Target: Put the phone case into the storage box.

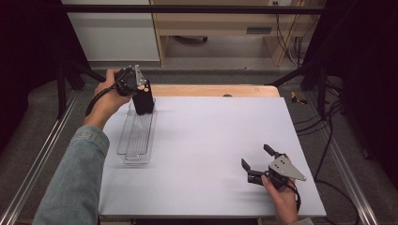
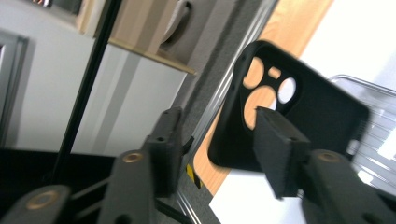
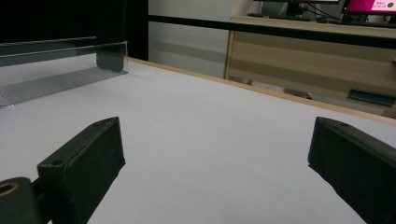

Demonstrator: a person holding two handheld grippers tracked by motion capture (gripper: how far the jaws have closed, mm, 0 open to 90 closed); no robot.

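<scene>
- Left gripper (image 1: 141,96): held at the far end of the clear plastic ribbed tray (image 1: 136,136), pointing down. Its jaws stand partly apart. In the left gripper view the black soft phone case with round camera cut-outs (image 2: 289,121) lies against one jaw, with a clear gap to the other jaw; the pads do not clamp it.
- Phone case position: upright at the far end of the tray, lower edge at or inside the tray's far wall. Whether it rests on the tray floor cannot be told.
- Right gripper (image 1: 257,165): well to the right of the tray and nearer the person, low over the white table sheet (image 1: 211,140). Jaws wide apart, nothing between them.
- Step in hand, as judged: release of the phone case into the tray.
- Next move, as judged: draw the left gripper clear upward without dragging the case, then confirm that the case settles flat between the tray walls. The right gripper requires no action.
</scene>
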